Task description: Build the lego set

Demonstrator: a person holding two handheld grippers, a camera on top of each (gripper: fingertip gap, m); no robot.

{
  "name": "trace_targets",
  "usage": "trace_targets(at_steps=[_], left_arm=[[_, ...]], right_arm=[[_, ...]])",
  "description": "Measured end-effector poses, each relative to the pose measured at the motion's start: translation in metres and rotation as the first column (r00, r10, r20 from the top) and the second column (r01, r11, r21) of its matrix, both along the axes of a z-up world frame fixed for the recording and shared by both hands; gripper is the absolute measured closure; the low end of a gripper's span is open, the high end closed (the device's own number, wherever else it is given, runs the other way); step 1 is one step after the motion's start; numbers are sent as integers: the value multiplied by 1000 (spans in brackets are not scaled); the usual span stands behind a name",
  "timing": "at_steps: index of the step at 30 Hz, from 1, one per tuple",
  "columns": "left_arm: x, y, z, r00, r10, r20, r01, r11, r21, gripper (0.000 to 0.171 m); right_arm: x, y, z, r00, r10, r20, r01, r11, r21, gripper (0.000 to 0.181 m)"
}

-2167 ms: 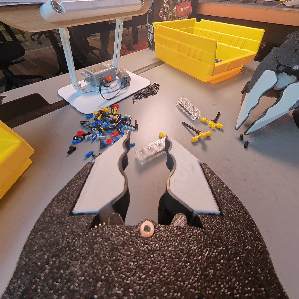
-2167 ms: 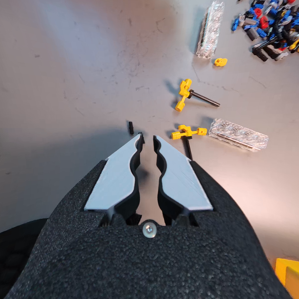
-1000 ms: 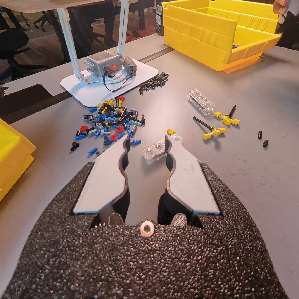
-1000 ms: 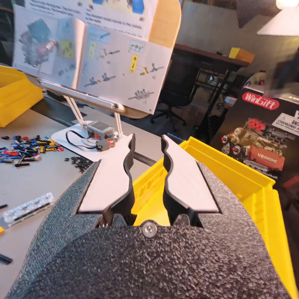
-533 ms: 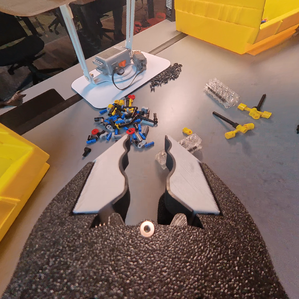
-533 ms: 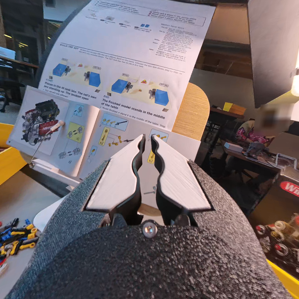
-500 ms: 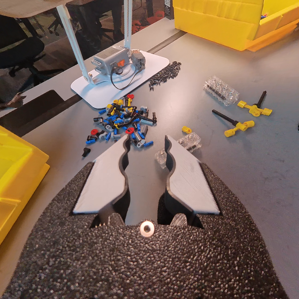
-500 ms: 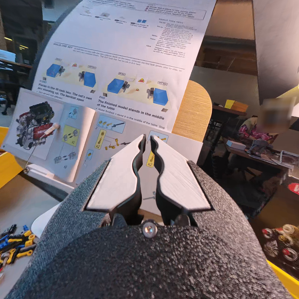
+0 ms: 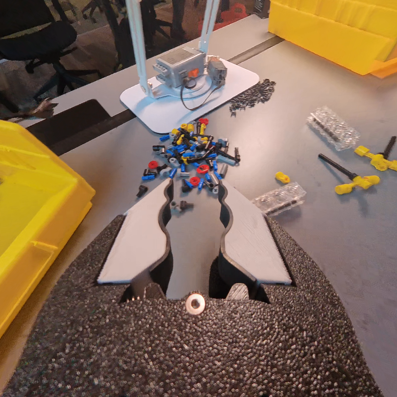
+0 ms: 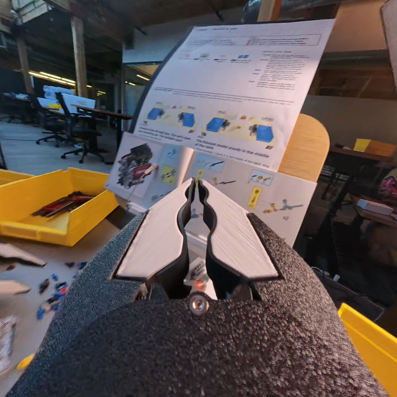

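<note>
My left gripper (image 9: 196,182) is open and empty, low over the grey table, with its tips at the near edge of a pile of small blue, black, red and yellow parts (image 9: 189,154). A small grey and black piece (image 9: 180,206) lies between the fingers. A clear brick (image 9: 279,197) lies just right of the right finger. My right gripper (image 10: 196,182) is raised off the table with its tips almost touching and nothing between them. It points at an instruction sheet and open booklet (image 10: 225,107) on a stand.
A yellow bin (image 9: 32,193) stands at the left and another (image 9: 333,28) at the back right. The white stand base (image 9: 236,86) carries a grey battery box (image 9: 180,68). Two yellow pieces on black axles (image 9: 356,182), a clear bag (image 9: 333,131) and black pins (image 9: 253,96) lie to the right. Tip to tip, the grippers are about 35 cm apart. The clear brick (image 9: 279,197) lies some 6 cm from my left tips, 35 cm from my right tips.
My left gripper has moved left and forward to the parts pile, leaving the clear brick outside its right finger. My right gripper has lifted from the table, swung up to the sheet and closed.
</note>
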State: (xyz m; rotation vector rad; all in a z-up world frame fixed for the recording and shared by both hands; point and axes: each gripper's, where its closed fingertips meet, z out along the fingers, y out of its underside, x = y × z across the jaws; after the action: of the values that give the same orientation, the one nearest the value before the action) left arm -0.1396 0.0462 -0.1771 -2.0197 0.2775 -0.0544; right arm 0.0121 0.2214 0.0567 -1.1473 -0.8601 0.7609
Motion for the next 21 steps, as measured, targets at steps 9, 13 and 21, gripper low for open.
trace_targets(at_steps=[9, 13, 21], left_arm=[[-21, 39, 4, 999, -25, -28, 24, 999, -39, 141], [-10, 70, 0, 997, -58, -57, 52, 995, -87, 146], [-9, 119, -32, 1000, 4, 30, 4, 957, -289, 152]], right_arm=[[45, -125, -142, 955, 150, 257, -114, 982, -149, 178], [58, -132, -168, 964, 104, 246, -68, 986, -151, 178], [57, -139, -166, 960, 130, 247, -104, 988, -118, 178]])
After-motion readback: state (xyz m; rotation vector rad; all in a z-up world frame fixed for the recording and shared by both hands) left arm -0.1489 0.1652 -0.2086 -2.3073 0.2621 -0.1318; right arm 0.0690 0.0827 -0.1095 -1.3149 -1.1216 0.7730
